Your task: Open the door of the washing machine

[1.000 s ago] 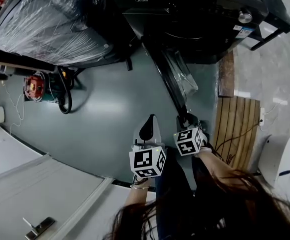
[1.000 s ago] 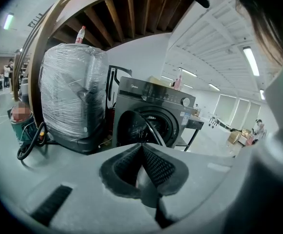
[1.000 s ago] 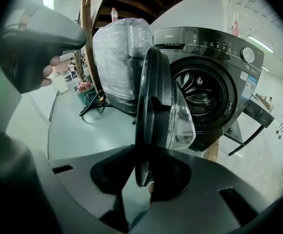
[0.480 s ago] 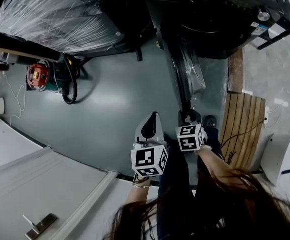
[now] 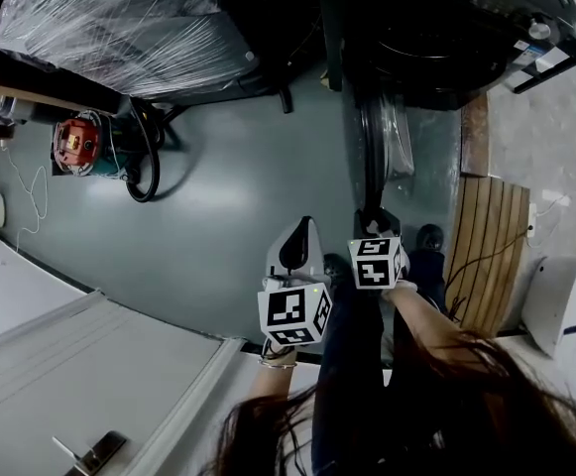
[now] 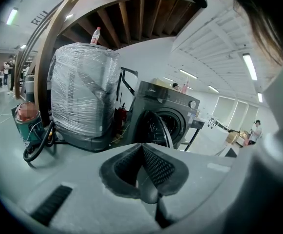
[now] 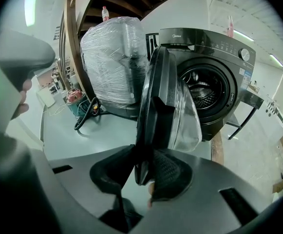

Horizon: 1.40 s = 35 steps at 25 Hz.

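Black door [image 7: 156, 96] | right tongs [image 7: 143, 155] pinch its rim, plain only in right gripper view | left tongs [image 6: 141, 147] pressed together

- Grey-green floor [image 5: 218, 216], smooth, with a light sheen.
- Dark washing machine [image 5: 446, 38] stands at the far edge, its door [image 5: 372, 157] swung out over the floor.
- Plastic-wrapped bulky unit [image 5: 119, 28] stands beside it.
- Red-topped green canister [image 5: 77, 145] has a black hose [image 5: 147, 172] looped alongside.
- Wooden slatted board [image 5: 486, 246] lies flat beside the machine.
- Thin white cord [image 5: 20, 201] trails loose.
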### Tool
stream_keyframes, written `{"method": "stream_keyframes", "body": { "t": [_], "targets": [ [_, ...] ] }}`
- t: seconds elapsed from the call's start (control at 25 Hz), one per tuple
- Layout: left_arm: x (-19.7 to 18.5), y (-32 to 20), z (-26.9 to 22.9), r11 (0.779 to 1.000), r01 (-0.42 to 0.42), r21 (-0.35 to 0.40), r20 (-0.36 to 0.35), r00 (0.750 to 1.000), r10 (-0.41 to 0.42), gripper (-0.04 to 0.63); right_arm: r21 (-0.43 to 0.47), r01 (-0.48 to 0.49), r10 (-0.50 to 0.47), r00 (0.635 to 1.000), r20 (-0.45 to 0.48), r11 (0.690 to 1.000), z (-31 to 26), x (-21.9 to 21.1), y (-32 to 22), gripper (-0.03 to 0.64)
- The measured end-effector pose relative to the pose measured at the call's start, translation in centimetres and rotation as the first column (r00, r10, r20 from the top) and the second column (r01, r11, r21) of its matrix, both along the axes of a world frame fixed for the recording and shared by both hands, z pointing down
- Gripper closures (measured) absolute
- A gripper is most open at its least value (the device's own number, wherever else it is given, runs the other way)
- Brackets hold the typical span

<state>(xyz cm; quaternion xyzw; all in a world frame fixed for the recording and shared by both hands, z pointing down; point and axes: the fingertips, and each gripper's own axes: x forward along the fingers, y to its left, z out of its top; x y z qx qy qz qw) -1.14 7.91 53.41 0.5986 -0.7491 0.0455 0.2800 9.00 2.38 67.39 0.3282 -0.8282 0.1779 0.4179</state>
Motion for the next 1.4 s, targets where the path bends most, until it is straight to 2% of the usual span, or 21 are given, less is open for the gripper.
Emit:
{"method": "stream_keyframes", "body": {
  "t": [0.36, 0.8, 1.4],
  "targets": [
    [-3.7, 3.0, 0.6, 1.000, 0.024, 0.008, -0.020, 1.000, -0.024, 0.583, -0.033, -0.035, 0.035, 0.999, 0.006, 0.999, 0.3, -4.4, 2.4, 0.522],
    [-7.6, 5.0, 1.1, 0.991, 0.136, -0.008, -0.019, 0.991, -0.136, 0.583, -0.053, -0.049, 0.051, 0.998, 0.038, 0.997, 0.3, -8.5, 3.8, 0.517],
    [-12.3, 6.9, 0.4, 0.969, 0.245, -0.026, -0.029, 0.969, -0.246, 0.583, -0.086, -0.067, 0.069, 0.997, 0.025, 0.994, 0.4, -12.9, 5.0, 0.517]
  ]
}}
